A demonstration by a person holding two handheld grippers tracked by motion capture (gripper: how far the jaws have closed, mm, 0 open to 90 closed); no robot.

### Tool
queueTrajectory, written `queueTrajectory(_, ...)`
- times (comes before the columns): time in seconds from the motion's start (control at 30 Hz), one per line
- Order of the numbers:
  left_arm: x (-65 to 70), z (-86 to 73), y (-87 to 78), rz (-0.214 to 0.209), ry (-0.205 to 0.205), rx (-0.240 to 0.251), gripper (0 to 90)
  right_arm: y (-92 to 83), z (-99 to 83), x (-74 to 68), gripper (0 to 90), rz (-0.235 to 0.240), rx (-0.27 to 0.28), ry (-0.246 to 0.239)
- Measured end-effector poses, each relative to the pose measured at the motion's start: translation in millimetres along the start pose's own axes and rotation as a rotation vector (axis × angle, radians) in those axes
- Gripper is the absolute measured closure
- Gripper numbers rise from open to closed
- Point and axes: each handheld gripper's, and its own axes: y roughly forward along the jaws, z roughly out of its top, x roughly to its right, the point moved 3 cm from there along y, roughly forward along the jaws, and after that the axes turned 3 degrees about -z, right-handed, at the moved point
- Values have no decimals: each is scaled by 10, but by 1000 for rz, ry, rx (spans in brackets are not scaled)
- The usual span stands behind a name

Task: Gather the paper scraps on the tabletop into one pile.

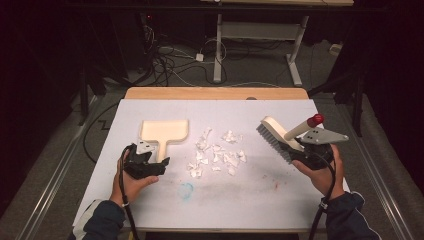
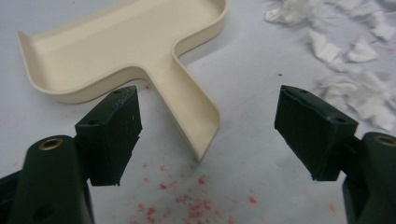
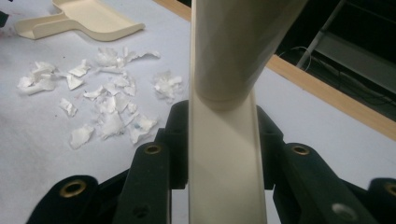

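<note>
right gripper (image 1: 300, 148) is clamped on the brush (image 1: 275, 136); left gripper (image 1: 159, 165) jaws stand apart around the dustpan (image 1: 164, 131) handle, paper scraps (image 1: 216, 152) between.

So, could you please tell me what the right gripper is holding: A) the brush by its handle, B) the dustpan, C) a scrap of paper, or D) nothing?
A: the right gripper is shut on the cream handle of the brush, bristles facing the paper scraps.
</note>
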Motion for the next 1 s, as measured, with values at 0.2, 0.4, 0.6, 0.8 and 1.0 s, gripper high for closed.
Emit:
queueTrajectory(0.2,-108,24,261,23,-79,-68,263,8,-15,33,673,-23,4,27)
queueTrajectory(0.4,-168,55,437,41,-129,-89,331,24,-75,62,673,-39,-3,42)
queueTrajectory(0.6,-235,130,518,58,-181,-71,427,24,-80,78,673,-44,-4,61)
queueTrajectory(0.8,-325,175,566,78,-194,-67,608,45,-87,79,673,-42,-11,60)
queueTrajectory(1.0,-341,205,574,82,-178,-84,639,73,-101,63,673,-33,-24,53)
